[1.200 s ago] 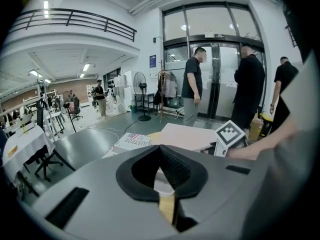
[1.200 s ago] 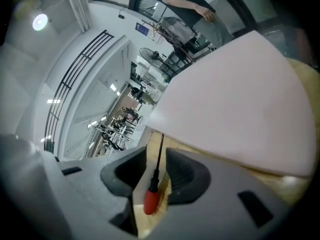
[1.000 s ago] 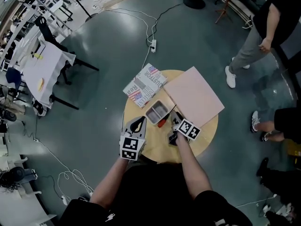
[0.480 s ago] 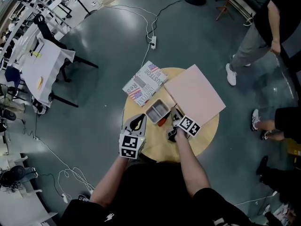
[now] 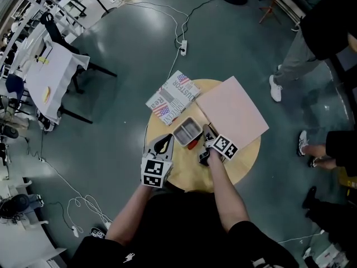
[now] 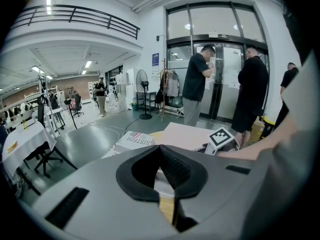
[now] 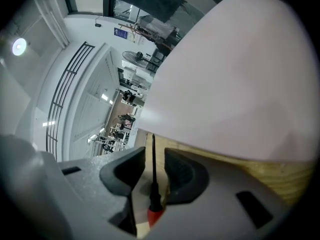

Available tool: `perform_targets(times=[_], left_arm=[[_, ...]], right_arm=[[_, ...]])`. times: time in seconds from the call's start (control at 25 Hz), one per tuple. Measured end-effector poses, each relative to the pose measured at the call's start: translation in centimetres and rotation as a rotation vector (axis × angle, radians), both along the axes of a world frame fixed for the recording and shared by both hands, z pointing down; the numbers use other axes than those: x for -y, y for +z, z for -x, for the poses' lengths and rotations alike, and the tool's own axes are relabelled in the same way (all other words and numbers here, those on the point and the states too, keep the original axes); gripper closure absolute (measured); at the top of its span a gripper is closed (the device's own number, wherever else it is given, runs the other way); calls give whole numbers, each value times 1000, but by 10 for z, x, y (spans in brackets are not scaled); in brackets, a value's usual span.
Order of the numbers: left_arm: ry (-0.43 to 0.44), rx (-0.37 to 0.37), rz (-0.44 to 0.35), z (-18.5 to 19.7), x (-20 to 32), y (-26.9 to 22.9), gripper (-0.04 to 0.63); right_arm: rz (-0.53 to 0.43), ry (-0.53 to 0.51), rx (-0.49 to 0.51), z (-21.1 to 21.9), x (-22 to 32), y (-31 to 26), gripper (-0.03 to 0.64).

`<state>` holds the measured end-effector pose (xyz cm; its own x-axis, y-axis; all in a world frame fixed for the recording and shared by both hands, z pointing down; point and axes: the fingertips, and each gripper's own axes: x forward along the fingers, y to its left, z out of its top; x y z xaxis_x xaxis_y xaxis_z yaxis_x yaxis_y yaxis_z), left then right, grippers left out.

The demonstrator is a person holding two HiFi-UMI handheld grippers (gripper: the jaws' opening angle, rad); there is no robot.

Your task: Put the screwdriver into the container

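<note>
Straddling the screwdriver (image 7: 153, 184), the right claw (image 7: 154, 155) gapes while the left claw (image 6: 160, 149) sits clenched.

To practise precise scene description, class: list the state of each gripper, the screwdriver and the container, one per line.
left gripper: fingers shut, holding nothing.
right gripper: fingers open, either side of the screwdriver shaft.
screwdriver: lying on the table, outside the container.
container: upright, empty.
</note>
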<state>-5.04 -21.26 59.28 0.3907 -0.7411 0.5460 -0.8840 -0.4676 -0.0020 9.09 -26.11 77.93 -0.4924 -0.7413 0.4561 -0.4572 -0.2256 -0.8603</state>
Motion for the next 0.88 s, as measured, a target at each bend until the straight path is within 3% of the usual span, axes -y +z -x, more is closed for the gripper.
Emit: perform_targets(times=[0.2, 0.32, 0.88], left_arm=[[-16, 5, 3, 7, 1, 1, 591], [-19, 6, 5, 7, 1, 1, 591], [-17, -29, -15, -3, -5, -8, 592]], right_arm=[[3, -15, 4, 3, 2, 2, 535], [-9, -33, -10, 3, 2, 0, 600], [-111, -113, -85, -6, -6, -30, 609]])
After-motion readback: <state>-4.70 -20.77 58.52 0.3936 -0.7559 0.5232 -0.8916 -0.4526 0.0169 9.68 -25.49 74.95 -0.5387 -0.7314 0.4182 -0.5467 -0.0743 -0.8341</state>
